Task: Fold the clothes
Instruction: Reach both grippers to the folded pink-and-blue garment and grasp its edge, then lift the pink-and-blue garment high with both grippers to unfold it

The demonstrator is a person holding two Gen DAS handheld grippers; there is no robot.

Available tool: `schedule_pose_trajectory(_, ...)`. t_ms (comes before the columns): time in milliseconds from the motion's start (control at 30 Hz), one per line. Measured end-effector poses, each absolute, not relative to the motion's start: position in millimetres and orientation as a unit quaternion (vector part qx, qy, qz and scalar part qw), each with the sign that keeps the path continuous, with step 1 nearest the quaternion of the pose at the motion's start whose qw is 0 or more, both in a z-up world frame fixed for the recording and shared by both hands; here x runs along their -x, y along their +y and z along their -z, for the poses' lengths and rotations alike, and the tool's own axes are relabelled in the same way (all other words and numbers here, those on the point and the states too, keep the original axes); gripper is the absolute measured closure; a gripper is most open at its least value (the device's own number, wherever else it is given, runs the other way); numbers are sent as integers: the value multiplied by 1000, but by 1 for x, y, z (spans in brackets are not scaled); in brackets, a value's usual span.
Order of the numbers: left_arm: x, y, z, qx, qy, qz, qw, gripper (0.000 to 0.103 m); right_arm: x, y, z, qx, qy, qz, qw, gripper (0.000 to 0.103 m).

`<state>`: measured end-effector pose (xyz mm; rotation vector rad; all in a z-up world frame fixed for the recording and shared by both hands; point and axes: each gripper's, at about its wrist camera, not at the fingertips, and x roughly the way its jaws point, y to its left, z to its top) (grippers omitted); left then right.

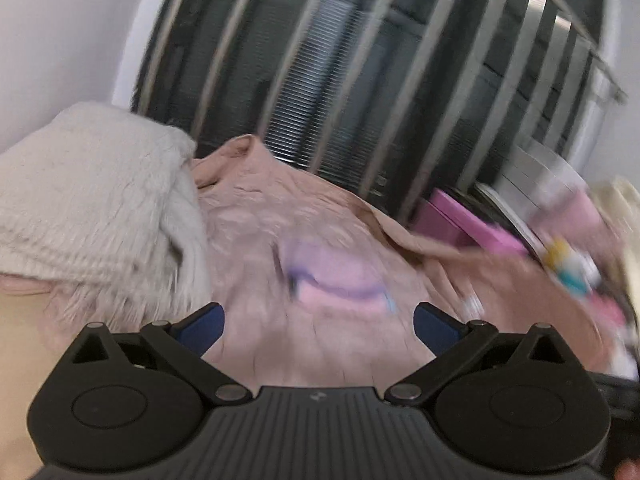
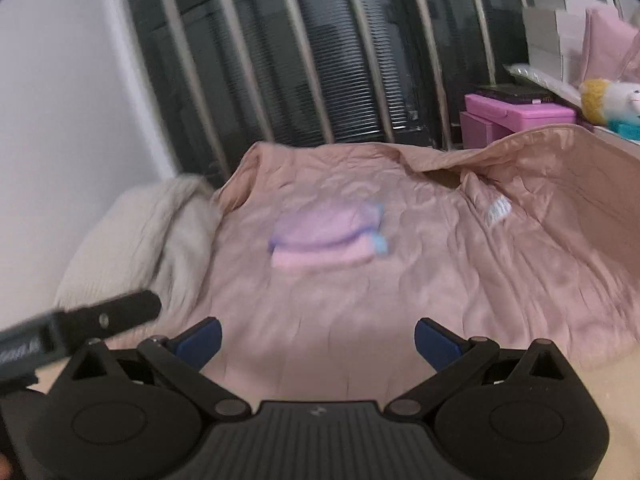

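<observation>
Two folded garments (image 2: 326, 236) lie stacked in the middle of a pink quilt (image 2: 400, 280) spread over the bed, a lilac piece on top and a paler pink piece under it, with a small light-blue bit showing at the right end. Motion blur softens both views, so seams and any print on the cloth cannot be made out. The stack's long axis runs left to right across the bed, its folded long edge turned toward the near side. In the left wrist view the same stack (image 1: 336, 276) sits just beyond the fingers, smeared by blur.

No readable writing shows; a small white tag (image 2: 497, 209) sewn on the quilt to the right of the stack is too blurred to read.

Left gripper (image 1: 319, 322) hangs over the near part of the quilt (image 1: 280, 216), its blue-padded fingers (image 1: 202, 326) spread wide with nothing between them. Right gripper (image 2: 318, 338) is likewise spread wide and empty, its fingers (image 2: 434, 340) above the near quilt, well short of the stack.

To the left lies a cream fuzzy blanket (image 2: 132, 240), touching the quilt's edge. Far behind stands a dark window with pale bars (image 2: 320, 60). At the far right sit pink boxes (image 2: 516, 114) and a white plush toy (image 2: 612, 100).
</observation>
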<state>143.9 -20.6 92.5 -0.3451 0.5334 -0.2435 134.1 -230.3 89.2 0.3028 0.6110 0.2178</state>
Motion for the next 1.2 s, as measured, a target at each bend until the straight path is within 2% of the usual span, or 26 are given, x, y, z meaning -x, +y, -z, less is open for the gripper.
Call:
schedule_pose_trajectory(200,-247,-8,-64,309,315,128,888,4,-224,-285,-75,-366,302,-146,868,1)
schedule_pose_trajectory(267,-271,-9,-48,336,340,128,869,19,-251,-297,-60,-429,305,-159,835,12)
schedule_pose_trajectory(333,-287,-10,-36,354,365,132,851,26,-274,-301,-48,-455,315,-165,816,19)
schedule_pose_trajectory(367,-292,-11,-32,365,369,137,844,27,-285,-303,-42,-467,321,-168,807,20)
schedule_pose_trajectory(467,-304,-14,-24,371,382,141,834,28,-309,-301,-26,-468,347,-159,797,28)
schedule_pose_trajectory(600,-312,-15,-18,374,387,145,830,38,-330,-302,-9,-475,362,-143,790,35)
schedule_pose_trajectory(700,-314,-13,-17,379,385,152,827,45,-342,-301,0,-475,371,-138,786,37)
schedule_pose_trajectory(733,-315,-14,-16,376,387,155,828,51,-346,-299,4,-477,371,-140,784,40)
schedule_pose_trajectory(767,-316,-14,-13,375,389,156,827,63,-348,-297,7,-476,369,-143,786,42)
schedule_pose_trajectory(800,-317,-14,-10,376,391,153,826,73,-349,-296,10,-475,366,-145,787,49)
schedule_pose_trajectory(833,-318,-12,-7,380,391,147,825,92,-351,-294,14,-473,362,-147,789,61)
schedule_pose_trajectory(867,-318,-11,-6,382,386,145,827,94,-351,-293,16,-469,363,-145,792,68)
schedule_pose_trajectory(900,-318,-10,-5,382,380,147,829,94,-351,-292,18,-464,360,-142,797,80)
schedule_pose_trajectory(967,-317,-11,-5,380,372,155,833,97,-349,-290,17,-449,349,-141,811,83)
schedule_pose_trajectory(1033,-316,-15,-8,372,364,156,840,98,-348,-288,13,-434,335,-146,823,94)
schedule_pose_trajectory(1200,-307,-20,-21,362,332,168,855,100,-341,-285,-6,-413,292,-160,847,97)
